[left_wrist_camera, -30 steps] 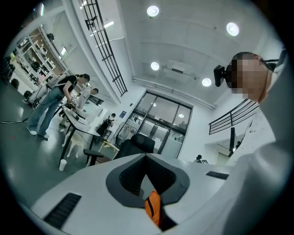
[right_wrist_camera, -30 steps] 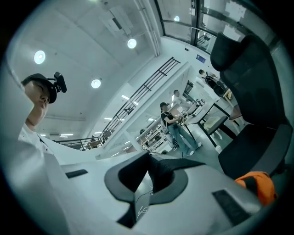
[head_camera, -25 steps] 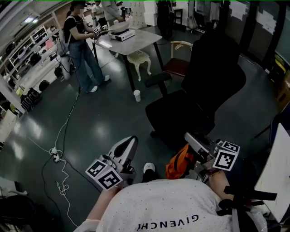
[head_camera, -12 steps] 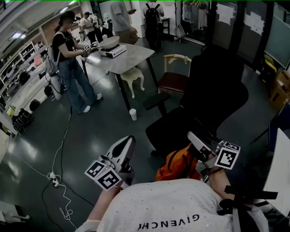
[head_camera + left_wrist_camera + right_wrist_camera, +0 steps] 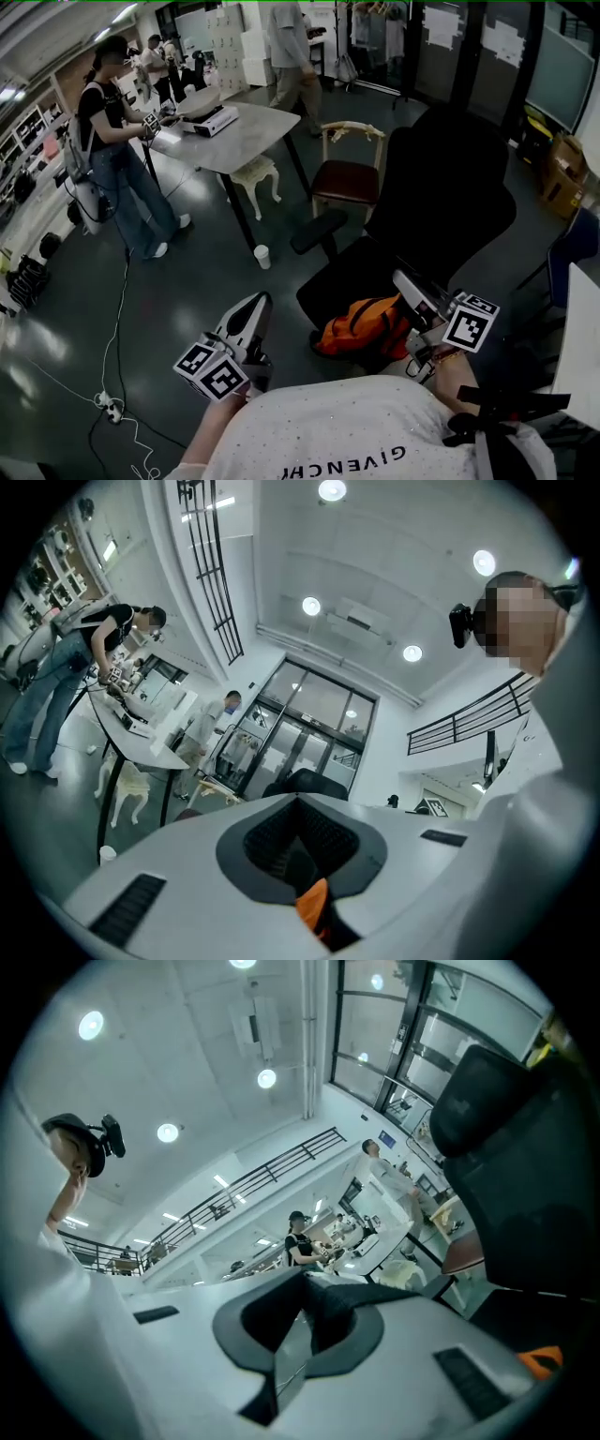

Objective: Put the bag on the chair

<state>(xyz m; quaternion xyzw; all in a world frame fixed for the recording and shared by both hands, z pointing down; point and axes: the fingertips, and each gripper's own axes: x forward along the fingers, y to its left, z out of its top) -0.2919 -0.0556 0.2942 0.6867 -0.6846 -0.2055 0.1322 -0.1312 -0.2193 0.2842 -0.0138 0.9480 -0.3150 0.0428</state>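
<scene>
Head view: orange bag (image 5: 361, 328) is soft crumpled fabric with black straps. It sits at the front edge of the seat of the black office chair (image 5: 450, 187), just below and left of my right claw (image 5: 405, 279). Can't tell if its weight is on the seat or hanging.

Chair: matte black, tall rounded back, padded armrest sticking out to the left.

Right claw: smooth white plastic shell, ribbed dark pads. In the right gripper view the pads are pressed together on a thin pale strip. The bag is right under that claw, so I read it as pinching the bag by a strap.

Left claw (image 5: 255, 305): same white tapered shell, pads pressed together, well apart from the bag. A sliver of orange shows low in the gap in the left gripper view; can't tell what it is.

Floor (image 5: 187, 291) is dark and glossy, with a thin cable (image 5: 119, 309) snaking across it. Past the office chair: a wooden chair (image 5: 345, 178) with a dark red seat, a grey slab table (image 5: 234, 141), a white carved stool (image 5: 253, 173) and a paper cup (image 5: 262, 256).

Versus a second ago: the bag was a small bunched lump under my right claw, over the floor. Now it's spread wider and up against the seat. The office chair sits nearer and fills more of the frame.
</scene>
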